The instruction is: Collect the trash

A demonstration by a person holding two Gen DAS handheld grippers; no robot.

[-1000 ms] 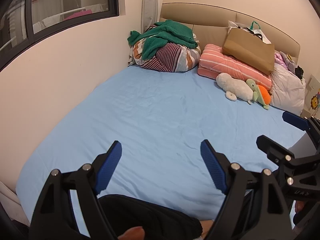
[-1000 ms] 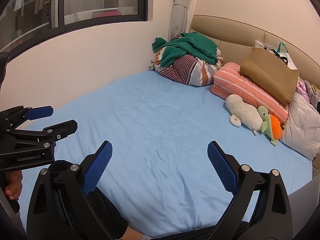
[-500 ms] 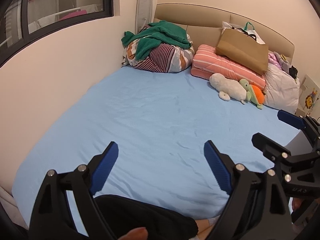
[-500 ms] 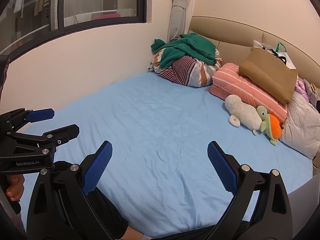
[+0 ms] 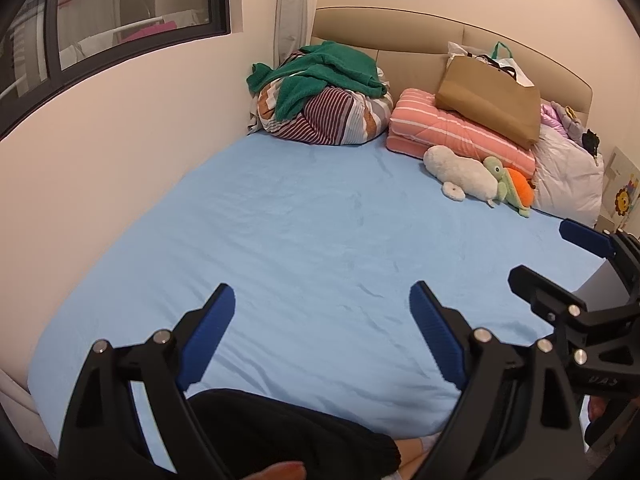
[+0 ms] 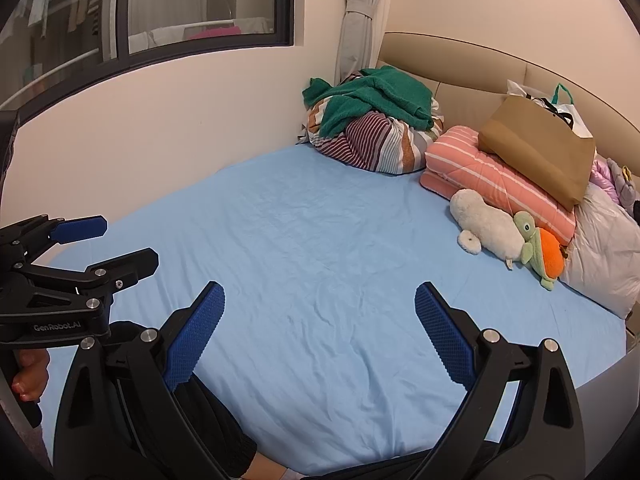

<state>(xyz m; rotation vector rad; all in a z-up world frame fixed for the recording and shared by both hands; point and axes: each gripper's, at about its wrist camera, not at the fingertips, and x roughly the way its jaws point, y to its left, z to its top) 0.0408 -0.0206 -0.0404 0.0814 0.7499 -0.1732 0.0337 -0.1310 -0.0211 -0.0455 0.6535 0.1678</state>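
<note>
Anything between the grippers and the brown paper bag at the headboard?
Nothing visible. Both the left gripper and right gripper are open and empty over bare blue sheet. The brown paper bag lies on the pink striped quilt; plush toys sit right of that path.

black fingers (image 5: pixel 208 332), blue ribbed pads, silver screws, black trousers (image 5: pixel 280 432).

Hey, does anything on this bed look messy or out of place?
Mostly the head end: a green towel dumped on a bunched striped duvet, and a brown bag lying tilted on the pink quilt. No obvious trash shows.
</note>
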